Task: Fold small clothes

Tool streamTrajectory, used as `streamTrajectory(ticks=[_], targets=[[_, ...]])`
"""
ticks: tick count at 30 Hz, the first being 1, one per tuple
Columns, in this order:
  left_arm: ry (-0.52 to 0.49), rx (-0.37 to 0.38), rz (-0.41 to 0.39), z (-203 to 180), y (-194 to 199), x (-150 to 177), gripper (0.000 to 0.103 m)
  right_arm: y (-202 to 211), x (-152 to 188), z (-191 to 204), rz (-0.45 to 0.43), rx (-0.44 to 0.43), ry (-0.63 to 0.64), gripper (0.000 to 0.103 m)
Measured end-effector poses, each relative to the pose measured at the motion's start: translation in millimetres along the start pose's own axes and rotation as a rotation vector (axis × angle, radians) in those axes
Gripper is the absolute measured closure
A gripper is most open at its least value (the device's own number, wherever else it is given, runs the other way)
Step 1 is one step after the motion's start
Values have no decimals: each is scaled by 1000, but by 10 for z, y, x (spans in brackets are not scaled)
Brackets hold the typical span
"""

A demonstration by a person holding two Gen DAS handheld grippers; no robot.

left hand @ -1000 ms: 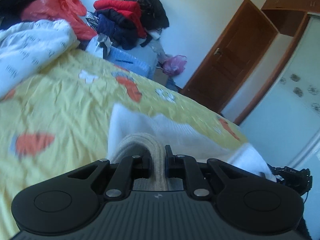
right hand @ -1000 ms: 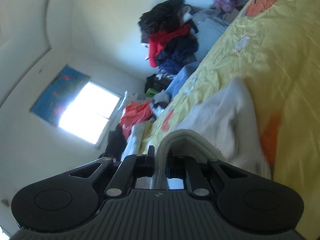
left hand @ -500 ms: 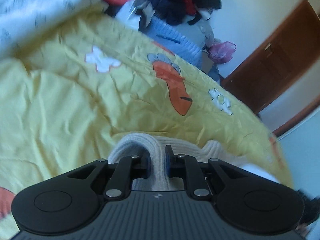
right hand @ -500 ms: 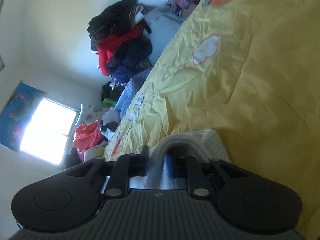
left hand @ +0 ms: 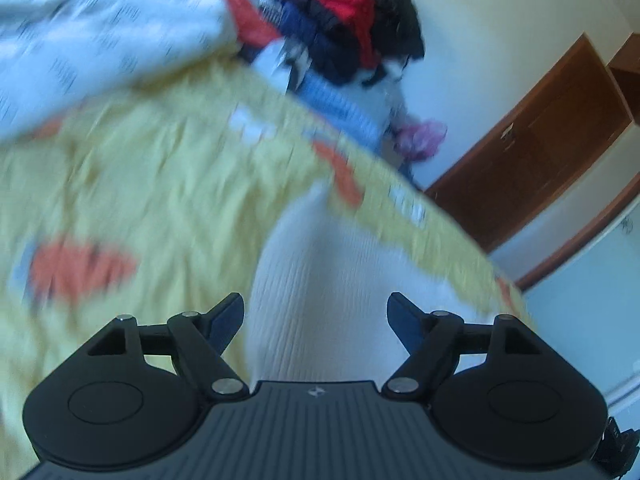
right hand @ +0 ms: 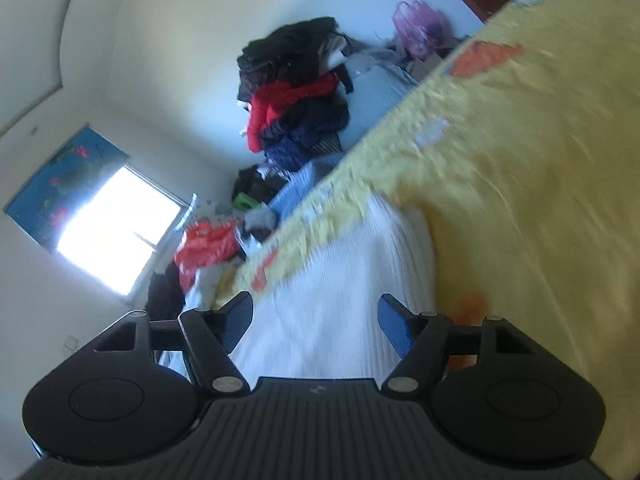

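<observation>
White ribbed knit garment (left hand: 320, 300): lies between both opening hand-held grippers (left hand: 316, 316) (right hand: 316, 316), apparently released; risk: fold springs apart on yellow bedsheet (left hand: 160, 192).

Ahead of the left claw (left hand: 316, 314), whose jaws are opening, the white knit garment (left hand: 320, 292) lies on the bed's yellow sheet (left hand: 160, 196), with bare sheet to its left for a hand to pass. The far edge is blocked by a white patterned duvet (left hand: 92, 44) and a clothes heap (left hand: 344, 28). The right claw (right hand: 316, 316), also opening over the garment, has open sheet on its right.
</observation>
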State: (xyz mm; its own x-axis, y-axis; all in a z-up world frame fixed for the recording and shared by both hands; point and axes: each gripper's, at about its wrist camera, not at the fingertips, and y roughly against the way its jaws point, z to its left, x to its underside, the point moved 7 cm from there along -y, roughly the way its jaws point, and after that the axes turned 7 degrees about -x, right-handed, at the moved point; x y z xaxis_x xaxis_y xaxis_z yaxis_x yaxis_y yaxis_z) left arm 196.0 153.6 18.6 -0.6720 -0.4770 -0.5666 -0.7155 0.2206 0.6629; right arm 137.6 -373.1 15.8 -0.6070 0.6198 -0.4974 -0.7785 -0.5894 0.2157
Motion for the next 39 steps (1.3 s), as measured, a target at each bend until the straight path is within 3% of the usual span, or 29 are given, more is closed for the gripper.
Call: streamTrajectory(ticks=[3, 5, 10, 12, 14, 18, 20, 21, 22, 28, 31, 34, 37, 39], targets=[[2, 32, 35, 15, 183, 446, 24, 260, 349, -38, 7, 11, -61, 30], [-23, 5, 8, 0, 248, 646, 24, 320, 548, -80, 25, 17, -89, 29], [-25, -3, 81, -119, 78, 965, 24, 136, 751, -178, 43, 162, -91, 29], [-44, -28, 59, -168, -15, 953, 24, -29, 766, -141, 39, 196, -61, 29], [10, -48, 11, -147, -91, 872, 24, -201, 756, -148, 8, 221, -63, 27], [129, -41, -48, -113, -279, 696, 21, -453, 661, -127, -76, 207, -131, 12], [103, -113, -68, -143, -324, 657, 41, -562, 651, -122, -96, 254, -118, 27], [83, -154, -63, -154, -341, 649, 65, -605, 651, -124, -94, 283, -102, 62], [78, -151, -54, -177, -346, 625, 72, -641, 651, -119, -78, 294, -83, 75], [36, -57, -89, -301, 221, 590, 79, -314, 629, 243, -102, 165, -28, 78], [-18, 2, -92, -247, 719, 854, 79, 103, 772, 483, -61, 76, 11, 78], [-85, 39, -41, -40, 1042, 1319, 78, 606, 1062, 455, -8, 38, -12, 77], [-163, -1, 56, 224, 1012, 1785, 71, 915, 1478, 121, 71, 116, -80, 69], [-165, -5, 64, 349, 1052, 1896, 66, 1009, 1632, -58, 105, 195, -76, 61]])
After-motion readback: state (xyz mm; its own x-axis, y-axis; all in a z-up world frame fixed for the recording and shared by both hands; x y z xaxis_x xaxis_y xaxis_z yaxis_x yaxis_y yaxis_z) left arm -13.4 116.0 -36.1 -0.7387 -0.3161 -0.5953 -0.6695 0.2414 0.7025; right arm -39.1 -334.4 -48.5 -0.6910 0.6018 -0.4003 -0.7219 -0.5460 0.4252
